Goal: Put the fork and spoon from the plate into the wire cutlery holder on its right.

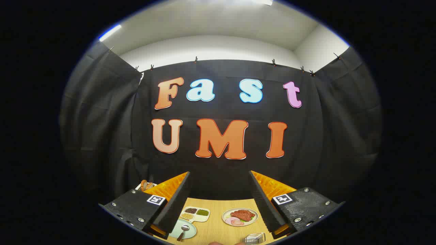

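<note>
The gripper (219,200) hangs above the table (218,226), its fingers spread wide with nothing between them. Below the left finger (173,204) lies the plate (184,229) with the spoon (184,230) on it. The holder (254,238) stands well to its right. Beyond them, side by side, sit a tray (196,214) and a dish (240,216) of food.

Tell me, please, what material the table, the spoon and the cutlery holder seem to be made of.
The table looks like light wood or wood laminate, matte, with fine straight grain lines. The spoon, lying on the pale plate, seems polished metal: its bowl glints. The cutlery holder looks like thin shiny metal wire, an open grid. The gripper fingers are open, high above them all.
</note>
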A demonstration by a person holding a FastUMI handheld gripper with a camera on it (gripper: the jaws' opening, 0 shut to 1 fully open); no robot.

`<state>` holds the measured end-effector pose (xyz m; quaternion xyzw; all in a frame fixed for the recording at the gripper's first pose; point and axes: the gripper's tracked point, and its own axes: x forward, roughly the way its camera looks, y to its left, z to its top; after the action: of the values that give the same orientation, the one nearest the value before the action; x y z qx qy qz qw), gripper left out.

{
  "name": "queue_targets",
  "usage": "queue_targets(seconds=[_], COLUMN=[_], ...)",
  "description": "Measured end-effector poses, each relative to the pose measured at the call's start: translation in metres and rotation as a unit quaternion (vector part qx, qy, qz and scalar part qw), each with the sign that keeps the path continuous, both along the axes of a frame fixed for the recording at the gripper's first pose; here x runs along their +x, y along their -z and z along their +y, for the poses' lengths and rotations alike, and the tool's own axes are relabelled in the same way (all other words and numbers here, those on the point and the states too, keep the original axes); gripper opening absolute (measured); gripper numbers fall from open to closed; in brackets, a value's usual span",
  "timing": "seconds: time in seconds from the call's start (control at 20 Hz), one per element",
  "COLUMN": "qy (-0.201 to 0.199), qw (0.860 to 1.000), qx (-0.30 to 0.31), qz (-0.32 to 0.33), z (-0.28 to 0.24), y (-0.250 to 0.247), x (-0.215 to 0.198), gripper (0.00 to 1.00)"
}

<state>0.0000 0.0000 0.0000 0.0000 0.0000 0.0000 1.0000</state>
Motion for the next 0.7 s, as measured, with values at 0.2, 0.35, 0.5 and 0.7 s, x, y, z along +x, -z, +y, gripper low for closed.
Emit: queue_targets(seconds=[0.2,0.35,0.5,0.7], qy=[0.018,0.021,0.029,0.032], qw=[1.0,0.999,0.999,0.999], qx=[0.009,0.017,0.007,0.002], qz=[0.015,0.02,0.021,0.022], z=[-0.011,-0.014,-0.019,-0.019], y=[0.007,0.006,0.008,0.009], x=[-0.001,-0.004,-0.006,-0.008], gripper=[0.99,0.98,0.98,0.98])
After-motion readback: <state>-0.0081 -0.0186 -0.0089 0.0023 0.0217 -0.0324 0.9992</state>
